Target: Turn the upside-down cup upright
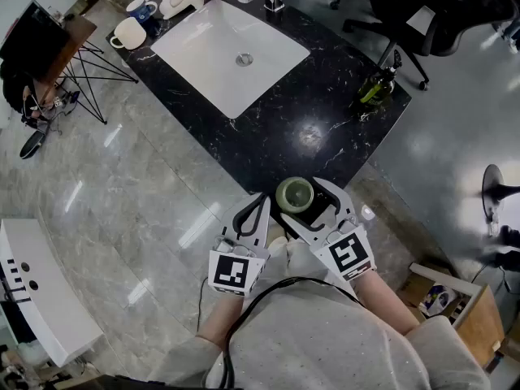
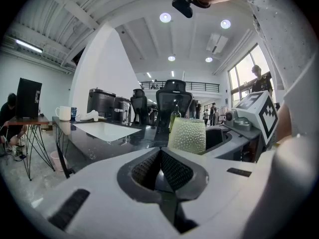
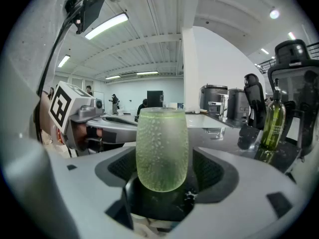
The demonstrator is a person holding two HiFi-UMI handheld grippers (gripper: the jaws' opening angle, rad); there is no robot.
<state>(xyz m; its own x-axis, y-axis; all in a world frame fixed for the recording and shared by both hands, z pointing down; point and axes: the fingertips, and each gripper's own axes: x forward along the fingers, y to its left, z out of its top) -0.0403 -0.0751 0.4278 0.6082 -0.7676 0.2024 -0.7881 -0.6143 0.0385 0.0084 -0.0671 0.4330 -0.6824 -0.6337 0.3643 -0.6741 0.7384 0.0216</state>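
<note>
green cup (image 3: pixel 162 148) on counter (image 1: pixel 325 128), 12 o'clock of right gripper (image 1: pixel 302 204), jaws spread wide, pads clear of it; left gripper (image 2: pixel 160 156) at cup's 9 o'clock, clenched on nothing; cup looks mouth-up, so i'd guess next is just backing off

No words, brands or numbers can be read anywhere. The only signs are black-and-white square code patterns, one on the left cube (image 1: pixel 230 271) of the left gripper (image 1: pixel 258 205) and one on the right cube (image 1: pixel 352 254) of the right gripper (image 1: pixel 302 192). The label on the green bottle (image 1: pixel 375 88) at the right edge of the tabletop (image 1: pixel 276 128) is too small to read.
</note>
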